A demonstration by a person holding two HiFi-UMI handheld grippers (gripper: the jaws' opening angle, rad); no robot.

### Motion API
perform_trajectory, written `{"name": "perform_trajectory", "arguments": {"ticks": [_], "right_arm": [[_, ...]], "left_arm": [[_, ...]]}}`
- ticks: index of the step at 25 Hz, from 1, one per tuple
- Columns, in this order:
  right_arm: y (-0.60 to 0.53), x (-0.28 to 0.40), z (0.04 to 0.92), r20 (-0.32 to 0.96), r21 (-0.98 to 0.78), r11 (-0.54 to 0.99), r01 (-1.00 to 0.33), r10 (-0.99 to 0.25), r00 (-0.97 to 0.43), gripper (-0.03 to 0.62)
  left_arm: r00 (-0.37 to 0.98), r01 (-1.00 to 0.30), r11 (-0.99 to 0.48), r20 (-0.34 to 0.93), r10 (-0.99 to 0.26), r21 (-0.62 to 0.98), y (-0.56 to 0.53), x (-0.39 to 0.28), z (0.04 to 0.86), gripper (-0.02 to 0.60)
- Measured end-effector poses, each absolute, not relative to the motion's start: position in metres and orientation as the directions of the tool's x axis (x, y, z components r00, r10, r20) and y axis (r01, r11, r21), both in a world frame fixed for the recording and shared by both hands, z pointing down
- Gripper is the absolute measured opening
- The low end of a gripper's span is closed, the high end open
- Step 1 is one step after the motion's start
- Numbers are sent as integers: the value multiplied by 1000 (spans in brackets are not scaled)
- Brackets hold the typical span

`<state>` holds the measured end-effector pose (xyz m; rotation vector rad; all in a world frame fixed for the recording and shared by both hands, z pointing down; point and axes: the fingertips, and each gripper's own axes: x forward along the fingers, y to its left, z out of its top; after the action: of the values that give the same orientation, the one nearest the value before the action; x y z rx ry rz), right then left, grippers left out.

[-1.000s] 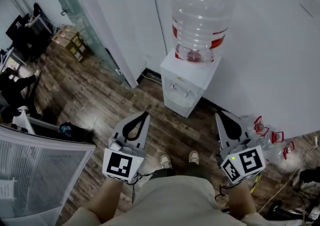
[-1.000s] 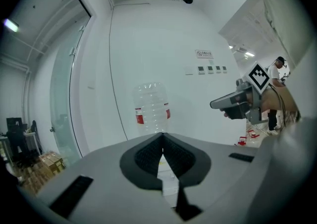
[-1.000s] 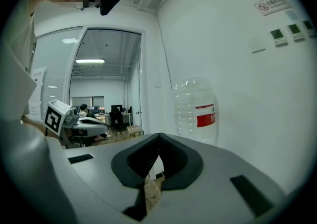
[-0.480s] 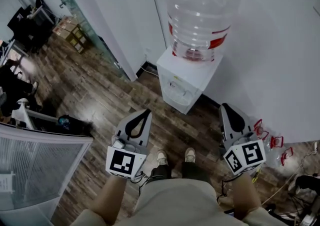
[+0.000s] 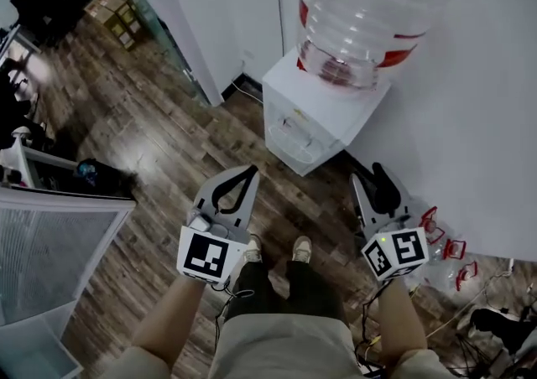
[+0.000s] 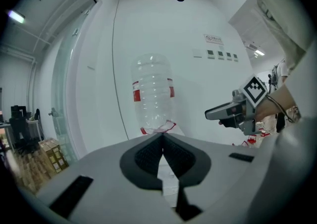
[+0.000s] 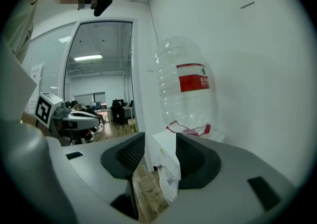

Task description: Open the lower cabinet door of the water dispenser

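Nearest, at the bottom of the head view, the person holds both tools low over the dark wood-plank floor (image 5: 159, 142). The left claw (image 5: 248, 173) is pinched tip to tip with nothing in it, as its own view confirms (image 6: 162, 137). The right claw (image 5: 370, 173) is opening, and the gap between its pads (image 7: 159, 143) is empty, showing only the dispenser well beyond. Further up, at upper centre of the head view, the boxy white water dispenser (image 5: 323, 105) stands against the white wall, with a large clear plastic bottle (image 5: 373, 8) upside down on top that looks nearly empty. The lower cabinet door sits low on the front face (image 5: 289, 147), too foreshortened here to show a handle or which side is hinged. It is probably a light, stiff panel held by a catch. The free edge or a finger recess looks the best grip, with a gentle pull, since the lightly loaded unit could shift.
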<state>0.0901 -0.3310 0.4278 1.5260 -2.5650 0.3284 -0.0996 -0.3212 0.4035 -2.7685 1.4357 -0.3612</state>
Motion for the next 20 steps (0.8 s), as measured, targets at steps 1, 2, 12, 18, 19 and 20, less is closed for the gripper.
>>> {"name": "perform_trajectory", "arguments": {"ticks": [1,2,12,18,19,20], "right_arm": [[-334,89,441,235,-118,465,-877,-845,-480,190],[-338,88,454,242,-120,464,-877,-843,-480,192],[-366,84,604,332,-123,406,-906,-843,-423,259],[-384,87,698,353,-140,378,-915,-844,-403,302],[-385,87,714,362,-139,379,-915,-841,-403,297],[-385,86,729,370,-137,381,-914,-837,-404,293]], "left_arm": [[547,-817,-571,201,-813,-83,-324,-102,412,6],[537,-830,-555,198,-820,-49,-327,-104,421,6],[485,-871,-491,181,-856,11,-360,-123,525,6],[487,-871,-490,176,-855,29,-375,-123,608,6],[492,-869,-494,174,-853,32,-377,-121,621,6],[494,-868,-496,171,-852,33,-379,-121,634,6]]}}
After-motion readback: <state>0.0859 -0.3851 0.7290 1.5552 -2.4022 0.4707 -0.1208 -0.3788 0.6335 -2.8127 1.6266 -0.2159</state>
